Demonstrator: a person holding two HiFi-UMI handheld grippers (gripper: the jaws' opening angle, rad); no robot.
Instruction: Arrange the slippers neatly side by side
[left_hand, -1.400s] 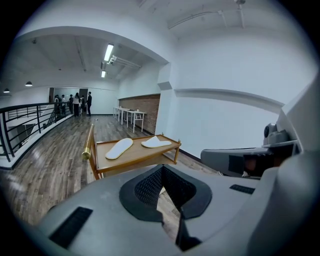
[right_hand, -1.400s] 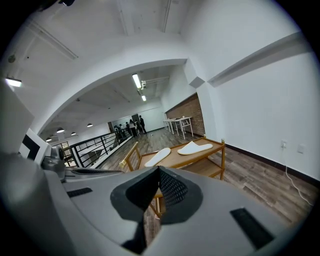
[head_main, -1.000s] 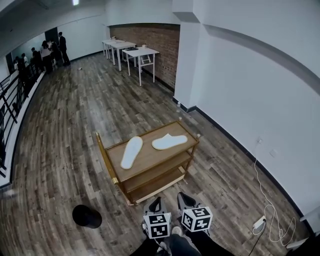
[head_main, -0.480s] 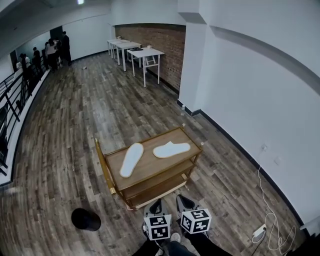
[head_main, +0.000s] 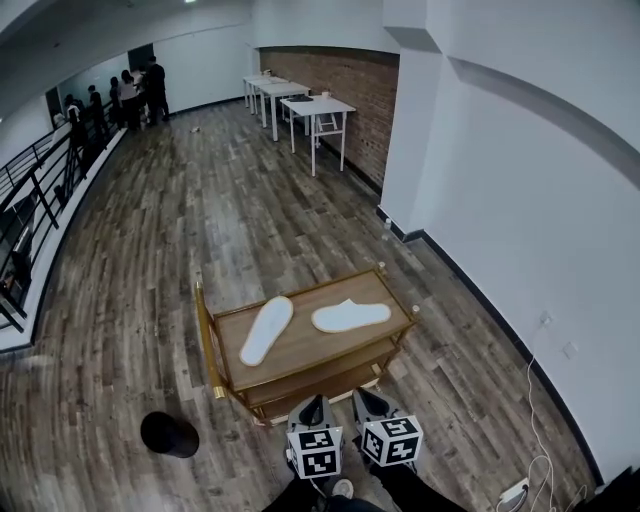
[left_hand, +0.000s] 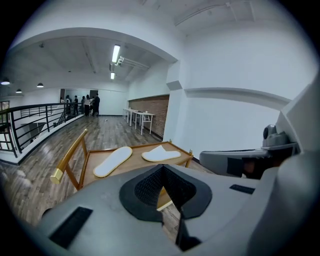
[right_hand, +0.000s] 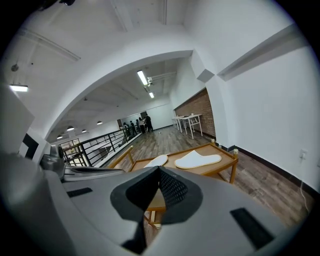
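Two white slippers lie on the top shelf of a wooden cart (head_main: 303, 345). The left slipper (head_main: 266, 329) lies sole up and slanted. The right slipper (head_main: 350, 316) lies crosswise with its toe cover up. They are apart and not parallel. My left gripper (head_main: 312, 412) and right gripper (head_main: 368, 405) hang side by side just before the cart's near edge, both shut and empty. The left gripper view shows its jaws (left_hand: 162, 167) closed, with both slippers (left_hand: 113, 161) (left_hand: 161, 154) beyond. In the right gripper view the jaws (right_hand: 160, 169) are closed too, short of the slippers (right_hand: 156, 161) (right_hand: 198, 159).
The cart has a golden handle (head_main: 205, 340) on its left end and lower shelves. A black round object (head_main: 169, 434) sits on the wood floor at near left. A white wall (head_main: 500, 180) runs along the right. White tables (head_main: 300, 100), people (head_main: 140, 85) and a railing (head_main: 40, 190) are far off.
The cart now sits lower in the head view, closer to both grippers. The slippers have not shifted on the cart. Both grippers stay shut.
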